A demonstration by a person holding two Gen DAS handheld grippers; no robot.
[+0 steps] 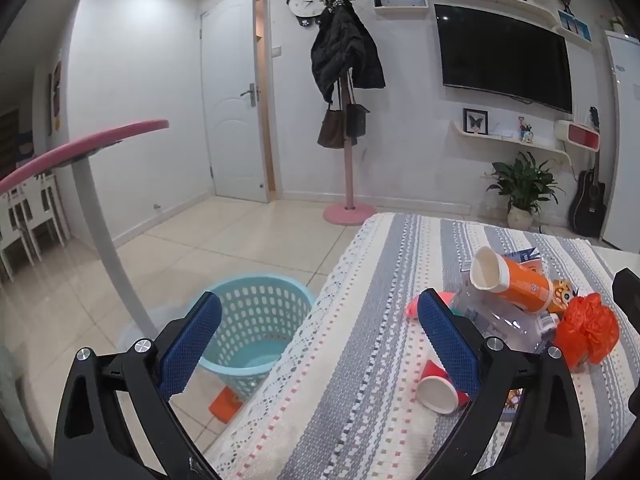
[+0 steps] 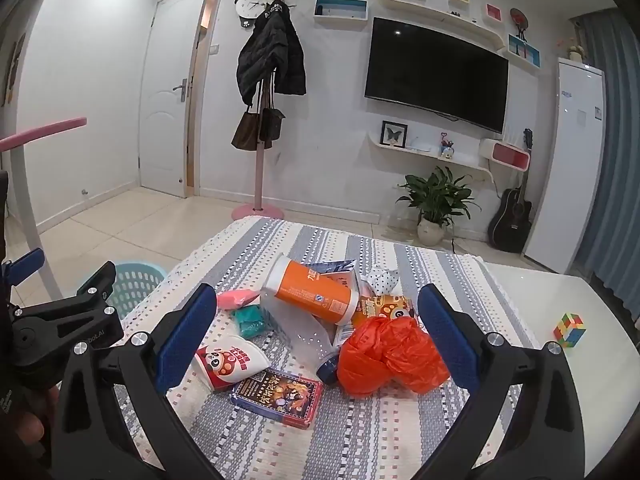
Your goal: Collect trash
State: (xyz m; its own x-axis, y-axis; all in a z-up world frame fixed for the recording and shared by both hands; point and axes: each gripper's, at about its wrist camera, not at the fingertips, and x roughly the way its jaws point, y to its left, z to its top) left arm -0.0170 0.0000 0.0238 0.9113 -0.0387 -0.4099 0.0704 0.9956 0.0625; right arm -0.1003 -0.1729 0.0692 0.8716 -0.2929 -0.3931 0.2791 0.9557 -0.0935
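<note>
Right up front, the right hand-held gripper [image 2: 316,344] is spread wide and empty, hovering over the trash heap on the striped worktop [image 2: 400,440]: a card box [image 2: 278,398], a red-and-white paper cup [image 2: 230,364], a crumpled orange bag [image 2: 390,356] and an orange canister [image 2: 312,294] on its side. The left hand-held gripper [image 1: 320,340] is spread too, holding nothing, above the worktop's edge. The teal basket [image 1: 256,324] sits on the floor just beside it.

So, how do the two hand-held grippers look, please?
Both match: the left hand-held gripper and right hand-held gripper have black angular frames, silver round screws and blue textured pads. White lettering marks the left one's body, seen from the right wrist.
</note>
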